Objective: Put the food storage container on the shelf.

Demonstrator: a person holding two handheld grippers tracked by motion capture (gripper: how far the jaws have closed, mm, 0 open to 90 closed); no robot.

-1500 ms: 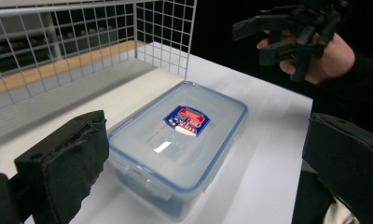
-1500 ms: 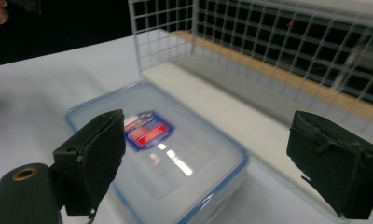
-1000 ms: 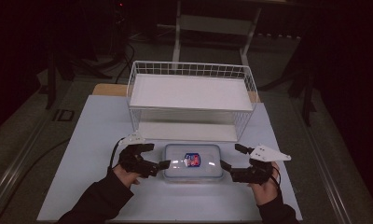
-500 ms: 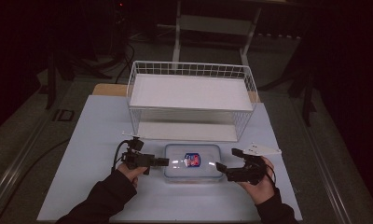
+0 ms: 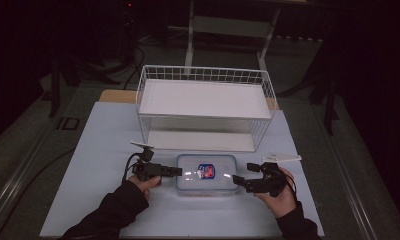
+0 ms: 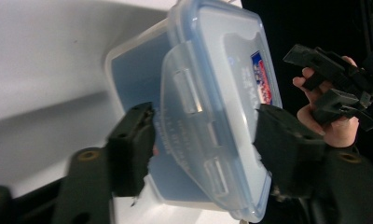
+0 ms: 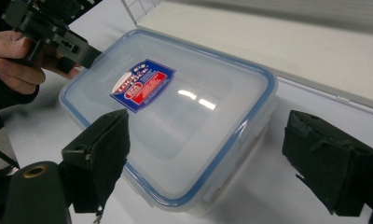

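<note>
High view: one clear lidded food container (image 5: 206,173) sits lid-up on the worktop (image 5: 103,150), long axis left-right, just in front of one white wire basket (image 5: 204,106), between two grippers. Left gripper view: left gripper (image 6: 203,135) has just been closing and pinches the container's end latch flap (image 6: 194,135); container's bottom corner cut off. Right gripper view: right gripper (image 7: 205,156) spread wide, straddling the near end without touching; label (image 7: 142,84) small print unreadable.

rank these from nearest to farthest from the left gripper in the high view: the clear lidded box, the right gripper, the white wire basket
1. The clear lidded box: right at the left gripper, whose jaws have just been closing, with the box's left-end latch flap between them.
2. The right gripper: across the box, at its right end.
3. The white wire basket: behind the box, toward the table's far edge.
</note>
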